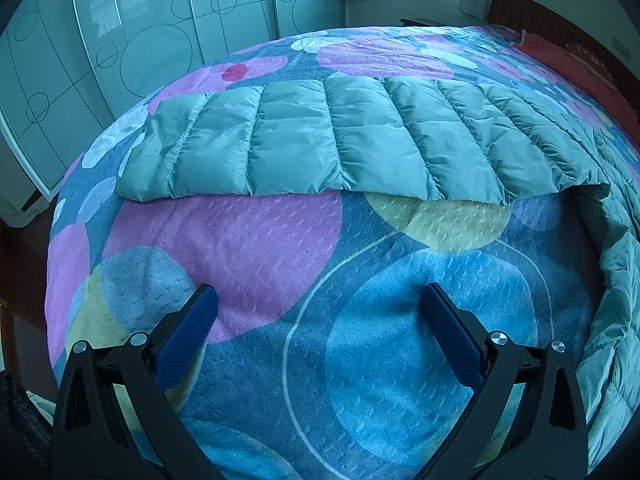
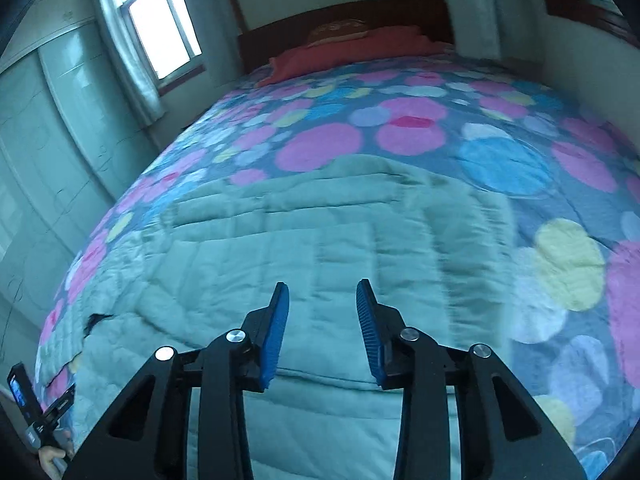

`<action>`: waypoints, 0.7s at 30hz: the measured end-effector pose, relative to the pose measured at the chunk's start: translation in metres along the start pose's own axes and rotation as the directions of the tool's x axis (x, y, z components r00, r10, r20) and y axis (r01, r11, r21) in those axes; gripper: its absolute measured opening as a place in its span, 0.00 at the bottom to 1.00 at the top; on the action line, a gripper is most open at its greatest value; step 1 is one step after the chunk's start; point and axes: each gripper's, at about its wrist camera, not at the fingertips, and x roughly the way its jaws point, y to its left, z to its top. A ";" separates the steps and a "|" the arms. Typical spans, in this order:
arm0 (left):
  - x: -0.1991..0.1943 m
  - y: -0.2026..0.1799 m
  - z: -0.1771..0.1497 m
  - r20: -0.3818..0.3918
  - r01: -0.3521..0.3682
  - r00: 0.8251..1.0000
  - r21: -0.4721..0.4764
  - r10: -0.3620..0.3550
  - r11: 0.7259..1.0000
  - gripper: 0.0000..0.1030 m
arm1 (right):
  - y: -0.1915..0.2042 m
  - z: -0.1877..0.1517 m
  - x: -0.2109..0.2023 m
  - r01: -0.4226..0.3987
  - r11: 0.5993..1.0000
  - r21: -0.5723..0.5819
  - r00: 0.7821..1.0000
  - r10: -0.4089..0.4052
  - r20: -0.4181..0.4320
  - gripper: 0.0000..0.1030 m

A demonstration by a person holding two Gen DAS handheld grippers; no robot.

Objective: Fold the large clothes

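One garment is the concern: a pale green quilted puffer jacket (image 1: 304,140) of shiny synthetic cloth, lying flat on a bedspread printed with pink, blue and yellow circles (image 1: 256,240).

In the left wrist view, a folded-over panel of the jacket lies across the bed beyond the left gripper (image 1: 318,296), well apart from its tips, while more of the garment runs down the right edge of the picture. That gripper's jaws are spread wide over bare bedspread, holding nothing.

In the right wrist view, the right gripper (image 2: 323,292) is above the broad body of the jacket (image 2: 304,240). Its blue pads (image 2: 280,320) stand partly apart with nothing between them, and whether they touch the cloth I cannot tell; the picture is smeared with motion. At the lower left edge, the other hand-held tool (image 2: 24,400) shows.

By my judgement the jacket is light, soft and springy, with trapped air that will make a fold puff back up. The shell looks slick, so a shallow pinch may slide off. Better holds are the stitched channels or the hem and panel edges, where the filling is thin and the cloth gathers firmly.
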 end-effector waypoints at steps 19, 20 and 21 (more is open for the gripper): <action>0.000 -0.001 0.000 0.001 -0.005 1.000 0.003 0.005 1.000 0.98 | -0.068 0.032 0.055 0.046 0.989 0.138 0.999 -0.043 -0.025 0.29; 0.001 0.000 0.001 0.002 -0.004 1.000 0.003 0.004 1.000 0.98 | -0.072 0.029 0.069 0.042 0.986 0.161 0.997 -0.031 -0.071 0.29; 0.000 -0.001 0.000 0.001 -0.004 1.000 0.003 0.004 1.000 0.98 | -0.077 0.026 0.081 0.036 0.983 0.180 0.993 -0.015 -0.114 0.29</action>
